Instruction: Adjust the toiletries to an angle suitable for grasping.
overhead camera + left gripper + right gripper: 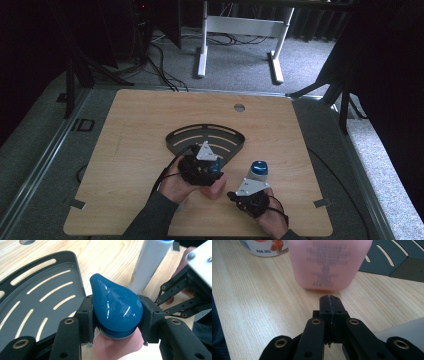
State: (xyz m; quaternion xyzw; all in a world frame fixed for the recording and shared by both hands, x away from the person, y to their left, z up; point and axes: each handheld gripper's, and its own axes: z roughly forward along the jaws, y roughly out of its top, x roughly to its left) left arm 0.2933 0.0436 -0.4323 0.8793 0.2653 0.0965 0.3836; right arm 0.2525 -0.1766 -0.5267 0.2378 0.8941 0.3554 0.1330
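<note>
two grippers in play at a wooden table (pixel 135 130); left gripper (pixel 115 312) stands about half open with its pads pressed on either side of a blue teardrop-shaped cap (pixel 116 308), which tops a pink bottle (pixel 328 262); bottle stands on the table just in front of a dark slotted corner tray (pixel 37 297), near the person's edge, between the two hands; right gripper (pixel 329 302) has its jaws fully together with nothing between them, tip pointing at the pink bottle's lower front, close but apart from it.

handling, as judged: cap is glossy hard plastic, rounded and tapering, so likely slippery under the pads; best hold is across its widest part, where the pads sit now, not on the taper; bottle body looks like thin translucent plastic, probably light and somewhat squeezable, fill level unreadable.

hard to make out: bottle label is blurred in the right gripper view; a white tube-like container with a blue top (pixel 151 262) is cut off at the frame edge; a printed tub (pixel 263 247) likewise cut off; in the high view the left hand (pixel 175 185) covers most of the bottle.
</note>
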